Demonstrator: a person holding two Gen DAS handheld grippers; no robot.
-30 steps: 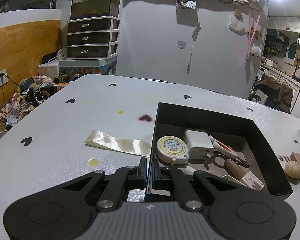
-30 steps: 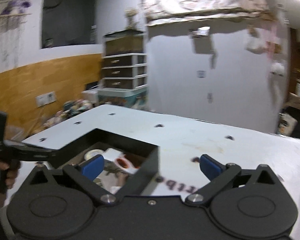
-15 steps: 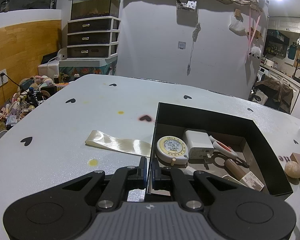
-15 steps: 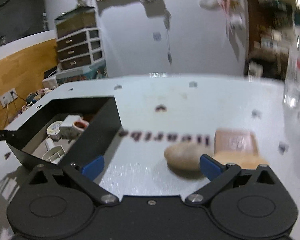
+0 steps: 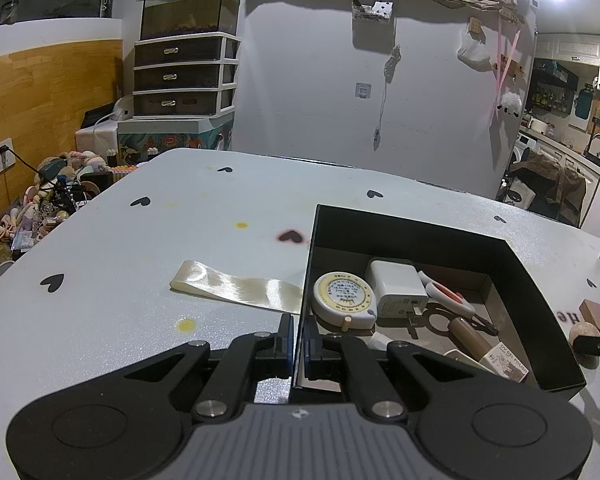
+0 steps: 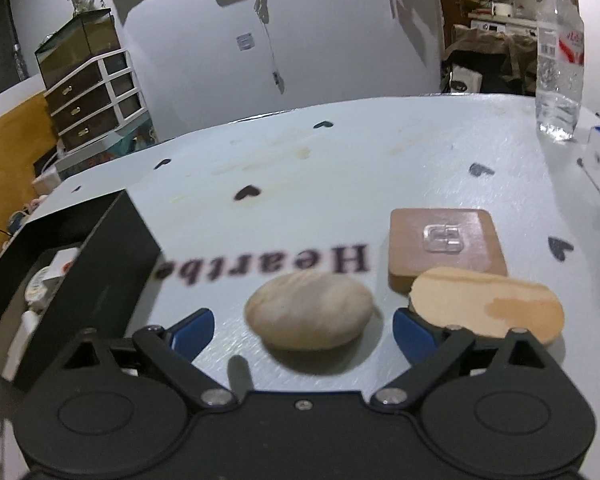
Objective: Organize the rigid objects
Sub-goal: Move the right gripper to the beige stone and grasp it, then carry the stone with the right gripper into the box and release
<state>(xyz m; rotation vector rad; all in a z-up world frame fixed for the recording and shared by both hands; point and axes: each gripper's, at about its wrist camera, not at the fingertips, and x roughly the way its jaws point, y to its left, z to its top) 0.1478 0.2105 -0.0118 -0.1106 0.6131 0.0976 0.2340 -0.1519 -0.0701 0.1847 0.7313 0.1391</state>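
Now the round wooden stone [image 6: 310, 316] lies on the tabletop [image 6: 340, 168], low in the frame's middle, between my right gripper [image 6: 303, 330] jaws, which are closing without touching it. My left gripper [image 5: 298, 346] jaws pinch the black box [image 5: 540, 292] wall.

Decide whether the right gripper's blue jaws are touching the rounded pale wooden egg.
Apart. The right wrist view shows bare table either side of the rounded pale wooden egg, inside the closing jaws of the right gripper.

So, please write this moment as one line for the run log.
left gripper: shut on black box wall | right gripper: closing around wooden egg, no contact yet | in box: tape measure, charger
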